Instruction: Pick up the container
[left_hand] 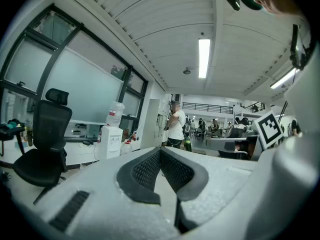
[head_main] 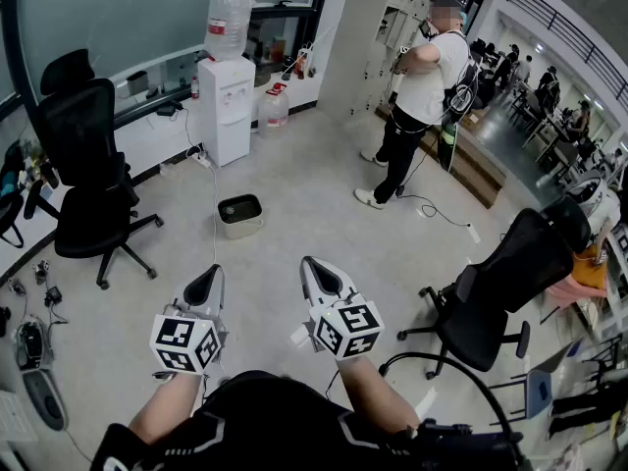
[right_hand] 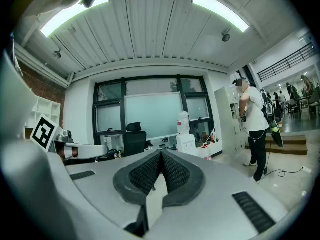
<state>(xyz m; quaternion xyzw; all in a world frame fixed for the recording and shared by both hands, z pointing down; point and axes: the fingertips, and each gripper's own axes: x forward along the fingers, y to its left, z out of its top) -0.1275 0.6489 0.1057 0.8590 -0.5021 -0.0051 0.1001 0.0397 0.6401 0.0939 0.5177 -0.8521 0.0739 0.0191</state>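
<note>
On the office floor, at ten o'clock from the grippers, stood a black chair (head_main: 83, 165). The left gripper (head_main: 206, 285) was held level, its jaws pressed together on nothing. The container (head_main: 240, 226) sat at its one o'clock, well apart, in front of a water cooler (head_main: 226, 106). The right gripper (head_main: 322, 277) was likewise closed and empty. A clean pickup would likely need stepping closer, tilting one gripper down, and spreading its jaws before straddling the rim.
</note>
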